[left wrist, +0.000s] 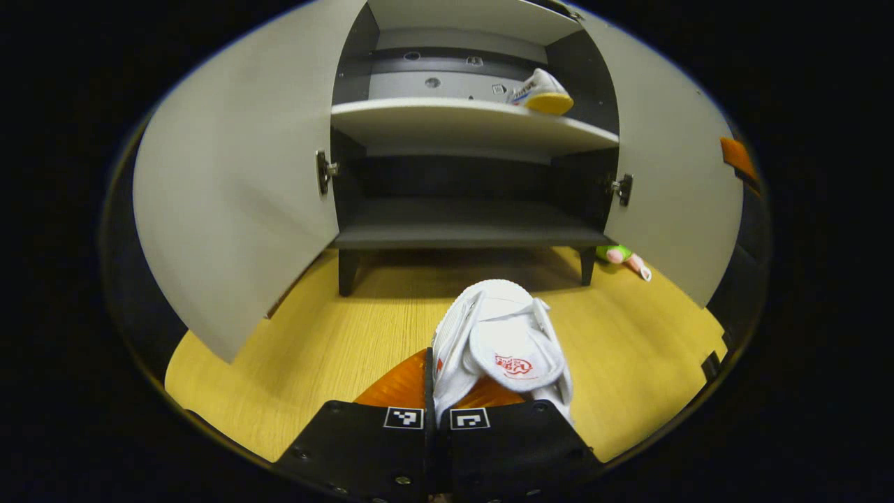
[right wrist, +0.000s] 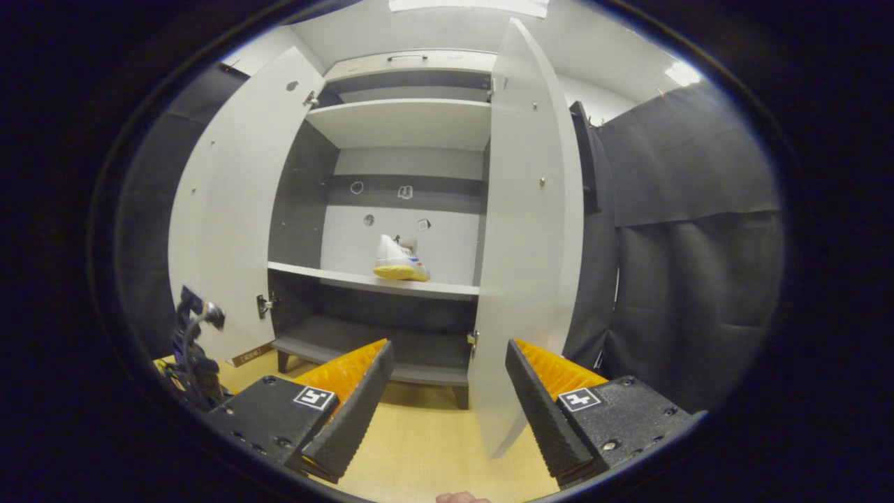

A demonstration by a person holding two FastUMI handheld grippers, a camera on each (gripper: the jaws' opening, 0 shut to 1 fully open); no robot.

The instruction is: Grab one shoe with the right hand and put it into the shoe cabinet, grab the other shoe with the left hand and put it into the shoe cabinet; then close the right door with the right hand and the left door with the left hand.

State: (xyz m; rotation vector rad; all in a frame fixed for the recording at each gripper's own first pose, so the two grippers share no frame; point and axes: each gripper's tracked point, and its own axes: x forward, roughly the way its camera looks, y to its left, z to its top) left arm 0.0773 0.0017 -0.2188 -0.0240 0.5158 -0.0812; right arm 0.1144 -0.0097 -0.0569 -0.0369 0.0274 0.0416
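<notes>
Left tool (left wrist: 436, 398) clamps white shoe (left wrist: 499, 342); red tongue logo unreadable.

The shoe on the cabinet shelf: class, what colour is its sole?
Yellow, under a white upper; the shoe shows best in the left gripper view.

One shoe (left wrist: 541, 92) on cabinet shelf (left wrist: 461, 122)

Two white shoes counted, one (left wrist: 499, 349) clamped between the left gripper's fingers, one (left wrist: 541, 93) ahead on the cabinet's middle shelf (left wrist: 454, 122), two doors swung open, left door (left wrist: 237, 202), right door (left wrist: 670, 181), one small toy (left wrist: 624, 257) seen beyond on the floor.
</notes>
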